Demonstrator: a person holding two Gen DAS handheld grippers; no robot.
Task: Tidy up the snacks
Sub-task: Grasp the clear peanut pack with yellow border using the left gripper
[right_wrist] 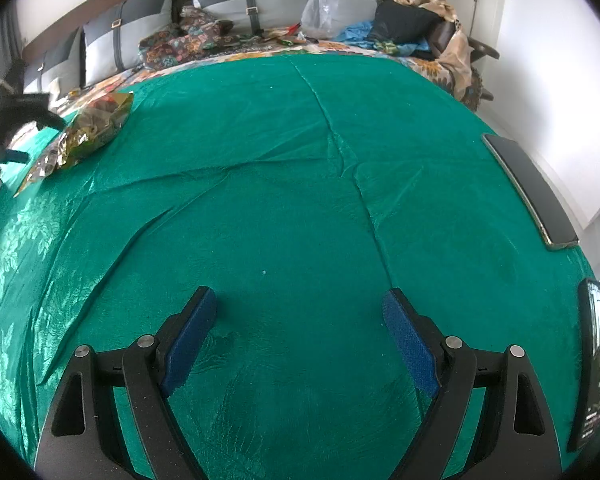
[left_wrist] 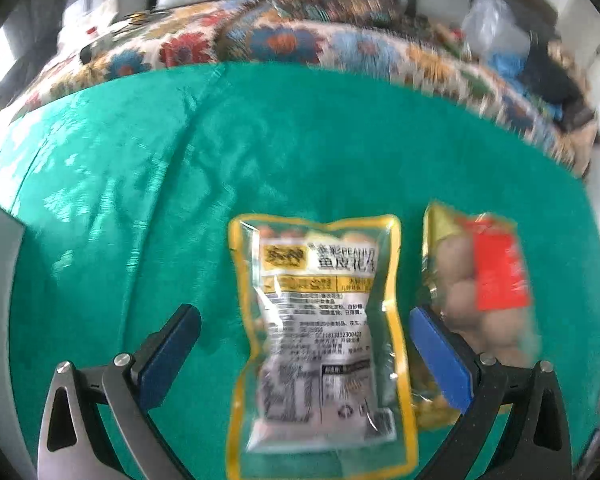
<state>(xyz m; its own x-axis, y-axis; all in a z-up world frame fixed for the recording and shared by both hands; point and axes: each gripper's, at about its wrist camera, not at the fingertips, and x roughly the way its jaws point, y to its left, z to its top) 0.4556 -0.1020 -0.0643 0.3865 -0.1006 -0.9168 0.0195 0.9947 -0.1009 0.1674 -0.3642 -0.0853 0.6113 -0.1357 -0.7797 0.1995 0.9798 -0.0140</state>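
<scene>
The left gripper (left_wrist: 304, 332) hangs over the green cloth (left_wrist: 140, 200) with its jaws wide apart, and the peanut pack (left_wrist: 316, 336) lies flat on the cloth between them, touched by neither pad. Just beside it, on the far side of one blue pad, lies the red-label pack (left_wrist: 488, 280), close enough that I reckon a pad coming down could catch its edge and drag both packs, or pinch the wrong one. The peanut pack looks slick and flat, so a shallow close may skid over the film or bunch the loose cloth up into the jaws. The view there is smeared, so I'd say a close made now would be poorly centred. The right gripper (right_wrist: 300, 336) sits jaws apart over bare cloth, holding nothing, well clear of the two phones (right_wrist: 532, 192) at the cloth's edge
</scene>
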